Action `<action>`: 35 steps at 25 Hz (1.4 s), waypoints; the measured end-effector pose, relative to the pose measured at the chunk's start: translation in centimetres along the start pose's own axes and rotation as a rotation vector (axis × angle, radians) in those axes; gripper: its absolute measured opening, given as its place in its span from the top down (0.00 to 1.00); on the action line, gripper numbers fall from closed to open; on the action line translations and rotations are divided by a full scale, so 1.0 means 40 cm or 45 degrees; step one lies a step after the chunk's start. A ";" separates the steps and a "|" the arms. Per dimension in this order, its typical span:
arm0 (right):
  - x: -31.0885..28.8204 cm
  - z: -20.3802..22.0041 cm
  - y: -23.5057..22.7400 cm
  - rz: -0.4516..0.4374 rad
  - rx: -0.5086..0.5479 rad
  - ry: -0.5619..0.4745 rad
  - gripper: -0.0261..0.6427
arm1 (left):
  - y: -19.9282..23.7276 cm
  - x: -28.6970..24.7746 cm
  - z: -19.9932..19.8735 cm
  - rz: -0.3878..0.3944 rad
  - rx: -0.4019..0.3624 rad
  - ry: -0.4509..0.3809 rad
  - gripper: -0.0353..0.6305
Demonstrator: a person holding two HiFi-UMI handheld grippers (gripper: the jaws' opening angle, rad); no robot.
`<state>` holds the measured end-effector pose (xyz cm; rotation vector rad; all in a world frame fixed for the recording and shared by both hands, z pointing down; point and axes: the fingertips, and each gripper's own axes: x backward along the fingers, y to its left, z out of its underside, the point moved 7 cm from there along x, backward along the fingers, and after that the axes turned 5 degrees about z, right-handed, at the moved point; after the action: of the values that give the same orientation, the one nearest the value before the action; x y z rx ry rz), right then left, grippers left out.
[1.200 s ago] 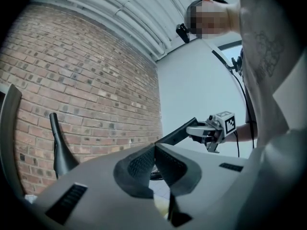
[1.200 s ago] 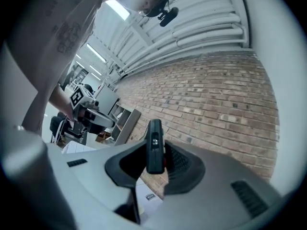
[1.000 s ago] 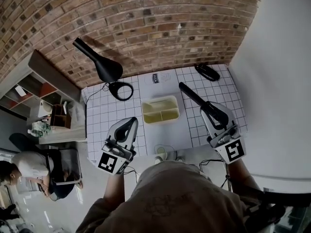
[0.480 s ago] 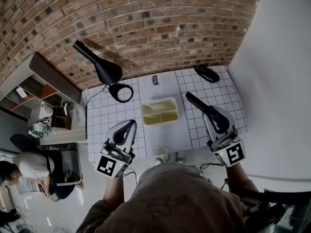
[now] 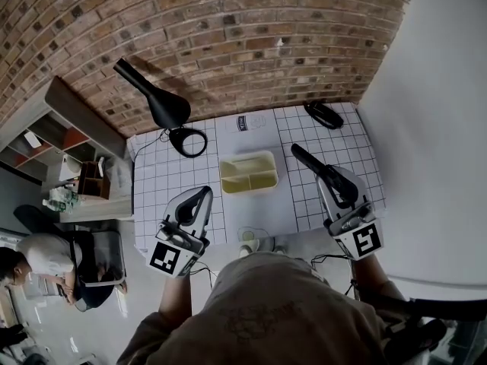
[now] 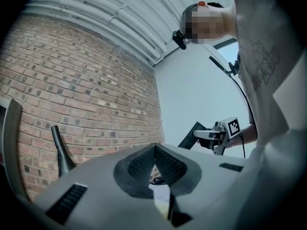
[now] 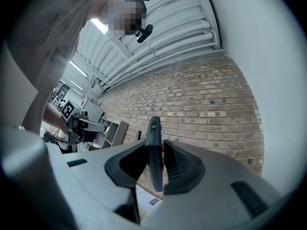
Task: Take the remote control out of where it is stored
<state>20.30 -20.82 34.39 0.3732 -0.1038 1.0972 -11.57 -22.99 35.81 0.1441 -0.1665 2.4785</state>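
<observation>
Slim black bar-like remote control [image 5: 306,159] — clamped edge-on in right tool [image 7: 156,150]; left tool [image 6: 154,150] closed.

The left gripper [image 6: 154,148] holds its fingers [image 6: 139,166] seemingly tip to tip before a brick wall [image 6: 86,95], right gripper [image 6: 217,136] beyond.

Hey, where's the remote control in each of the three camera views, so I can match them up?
Head view: the remote control is right of centre, sticking out of the right gripper toward the wall.
Left gripper view: the remote control is a dark slanted bar, right of centre.
Right gripper view: the remote control is at centre, upright, clamped between the jaws.
Shared landmark: the brick wall.
</observation>
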 end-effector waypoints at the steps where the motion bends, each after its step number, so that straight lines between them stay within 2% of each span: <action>1: 0.002 0.001 -0.001 -0.004 0.003 -0.002 0.82 | -0.002 -0.001 0.001 0.000 0.000 0.004 0.94; 5: 0.012 0.000 -0.006 -0.021 0.003 -0.042 0.82 | -0.015 -0.007 0.005 0.001 -0.006 0.019 0.94; 9: 0.021 0.004 -0.014 -0.020 -0.049 0.000 0.82 | -0.027 -0.016 0.003 -0.007 -0.014 0.028 0.94; 18: 0.061 0.024 -0.054 -0.062 -0.045 -0.004 0.82 | -0.080 -0.036 0.005 -0.050 -0.027 0.067 0.94; 24: 0.102 0.053 -0.072 -0.106 -0.137 0.041 0.82 | -0.135 -0.055 0.014 -0.083 -0.026 0.109 0.94; 31: 0.156 0.081 -0.085 -0.093 -0.179 0.045 0.82 | -0.198 -0.047 0.032 -0.069 -0.013 0.167 0.94; 35: 0.182 0.085 -0.075 -0.077 -0.203 0.072 0.82 | -0.217 -0.040 0.031 -0.045 -0.007 0.142 0.94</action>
<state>26.63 -17.01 38.75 0.2006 -0.1281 1.0311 -4.90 -17.32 37.55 0.0065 -0.1223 2.4429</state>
